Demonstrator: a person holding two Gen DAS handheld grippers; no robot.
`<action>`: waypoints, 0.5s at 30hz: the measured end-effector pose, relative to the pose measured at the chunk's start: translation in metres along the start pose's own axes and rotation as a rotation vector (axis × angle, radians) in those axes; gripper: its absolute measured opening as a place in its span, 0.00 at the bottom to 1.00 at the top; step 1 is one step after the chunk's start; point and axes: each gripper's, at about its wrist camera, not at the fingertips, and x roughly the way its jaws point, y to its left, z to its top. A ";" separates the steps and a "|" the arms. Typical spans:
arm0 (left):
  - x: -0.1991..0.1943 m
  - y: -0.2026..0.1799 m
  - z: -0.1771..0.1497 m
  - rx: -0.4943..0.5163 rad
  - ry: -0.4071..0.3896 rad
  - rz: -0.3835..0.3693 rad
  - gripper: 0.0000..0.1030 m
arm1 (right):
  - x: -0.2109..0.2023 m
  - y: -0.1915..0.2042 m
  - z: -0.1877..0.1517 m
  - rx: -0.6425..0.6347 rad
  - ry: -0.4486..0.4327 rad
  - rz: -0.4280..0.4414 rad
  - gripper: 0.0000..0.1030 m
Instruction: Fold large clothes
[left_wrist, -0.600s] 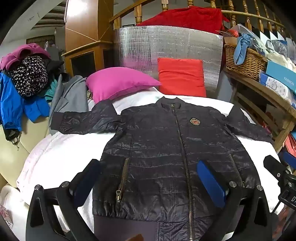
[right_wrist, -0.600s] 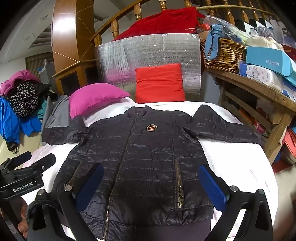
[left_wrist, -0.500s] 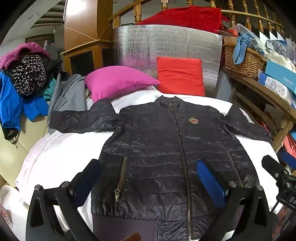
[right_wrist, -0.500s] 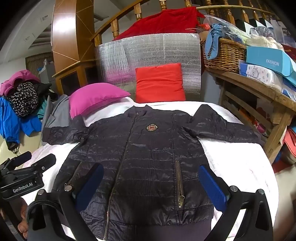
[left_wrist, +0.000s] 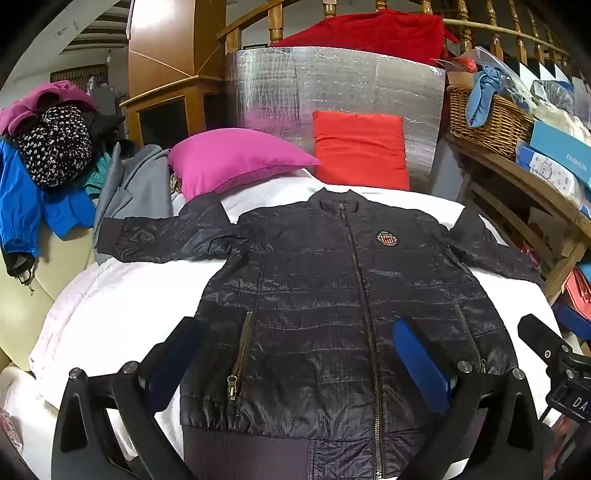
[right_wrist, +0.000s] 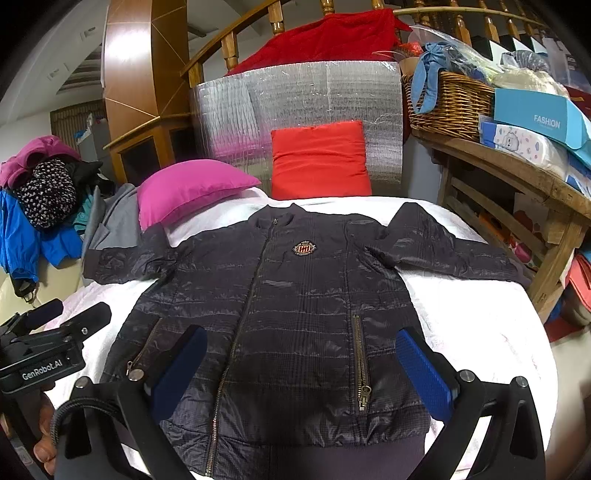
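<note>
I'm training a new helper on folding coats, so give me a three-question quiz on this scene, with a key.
1. True or false: the jacket lies zipped, front up, sleeves spread out.
2. Which pillow lies nearer the sleeve at picture left: A) red, B) pink?
3. What sits on the jacket's chest?

Key:
1. True.
2. B; the red pillow stands upright behind the collar.
3. A small badge.

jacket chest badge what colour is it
The badge on the black jacket is red with a gold border; clearest in the right wrist view.
</note>
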 end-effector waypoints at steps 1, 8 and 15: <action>0.000 0.000 0.000 0.000 -0.001 -0.001 1.00 | 0.000 0.000 0.000 0.000 0.000 0.000 1.00; 0.000 0.001 0.001 -0.002 -0.001 -0.003 1.00 | 0.000 0.000 0.000 0.000 0.000 0.000 1.00; 0.000 0.001 0.001 -0.002 0.000 -0.003 1.00 | 0.001 0.000 0.000 0.003 0.004 0.002 1.00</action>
